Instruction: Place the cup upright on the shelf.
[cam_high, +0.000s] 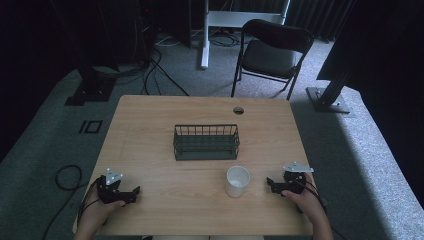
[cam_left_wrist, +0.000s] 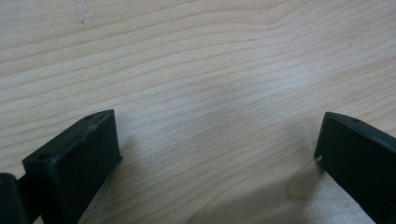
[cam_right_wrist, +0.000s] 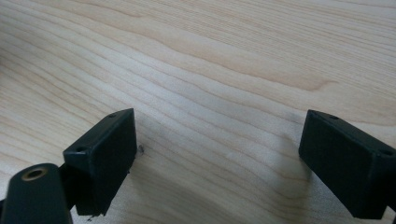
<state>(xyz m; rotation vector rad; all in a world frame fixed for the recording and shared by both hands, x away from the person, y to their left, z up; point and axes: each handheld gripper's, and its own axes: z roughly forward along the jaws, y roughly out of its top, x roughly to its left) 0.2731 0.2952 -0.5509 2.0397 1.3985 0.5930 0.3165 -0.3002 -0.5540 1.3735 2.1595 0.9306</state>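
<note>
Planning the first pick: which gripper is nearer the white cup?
Right. The right gripper sits just beside the white cup, fingers open toward it. The left gripper rests near the table's opposite front corner, open, much farther away.

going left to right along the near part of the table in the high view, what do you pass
left gripper → white cup → right gripper. The wire basket sits farther back, overlapping the span between the left gripper and the cup, so it has no clear place in the order.
</note>
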